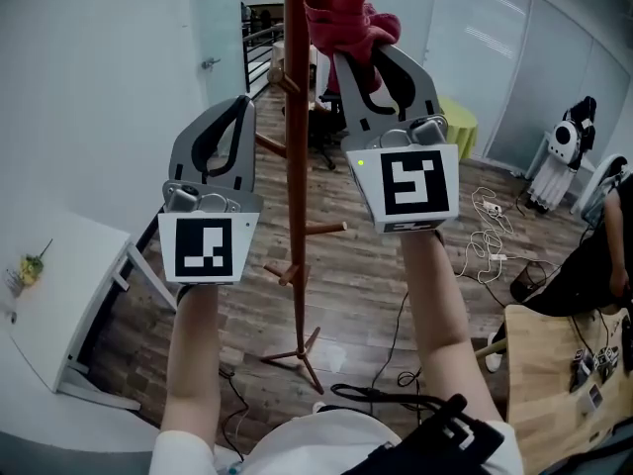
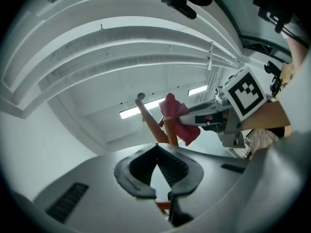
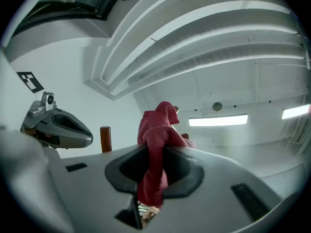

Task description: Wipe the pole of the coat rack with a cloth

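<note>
Wiping progress: cloth point(image 1: 346, 18) is up high beside the pole point(image 1: 297, 146); the long stretch below looks not yet wiped, I'd judge.
Right gripper point(image 1: 364, 57): clamped on the red cloth, a bunch poking past the jaws.
Left gripper point(image 1: 240, 102): jaws closed together, nothing in them, just left of the pole.
Hard to tell: whether the cloth actually presses the pole; the pole's top is cut off in the head view.
</note>
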{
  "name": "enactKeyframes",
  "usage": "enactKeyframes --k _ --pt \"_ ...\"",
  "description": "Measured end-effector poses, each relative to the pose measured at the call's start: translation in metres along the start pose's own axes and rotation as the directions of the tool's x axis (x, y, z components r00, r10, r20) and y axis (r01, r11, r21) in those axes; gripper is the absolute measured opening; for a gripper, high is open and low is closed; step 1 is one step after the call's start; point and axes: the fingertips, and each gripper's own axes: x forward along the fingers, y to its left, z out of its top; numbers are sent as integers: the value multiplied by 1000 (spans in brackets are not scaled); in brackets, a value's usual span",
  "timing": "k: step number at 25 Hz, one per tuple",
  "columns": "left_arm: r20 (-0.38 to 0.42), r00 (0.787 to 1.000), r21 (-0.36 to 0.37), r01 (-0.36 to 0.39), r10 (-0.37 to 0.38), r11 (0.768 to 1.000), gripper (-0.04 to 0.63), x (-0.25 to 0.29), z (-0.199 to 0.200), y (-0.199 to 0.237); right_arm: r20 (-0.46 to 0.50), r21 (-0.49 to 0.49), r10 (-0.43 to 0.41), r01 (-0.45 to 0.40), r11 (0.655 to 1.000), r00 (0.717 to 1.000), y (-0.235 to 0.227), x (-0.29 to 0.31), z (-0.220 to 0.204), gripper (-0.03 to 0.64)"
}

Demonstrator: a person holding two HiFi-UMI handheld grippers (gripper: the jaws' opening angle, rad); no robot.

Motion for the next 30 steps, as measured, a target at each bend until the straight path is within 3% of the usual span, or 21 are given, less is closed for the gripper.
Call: enactKeyframes --k 4,12,30 --pt "-12 999 -2 -32 32 999 12 1 -3 7 95 -41 33 -29 999 995 4 8 13 83" --pt "-4 997 -4 -71 71 997 12 -3 -6 15 114 -42 66 -62 997 991 12 20 8 83" --pt "46 997 -102 59 -55 993 12 7 -9 3 87 -77 45 -38 996 995 18 22 6 83"
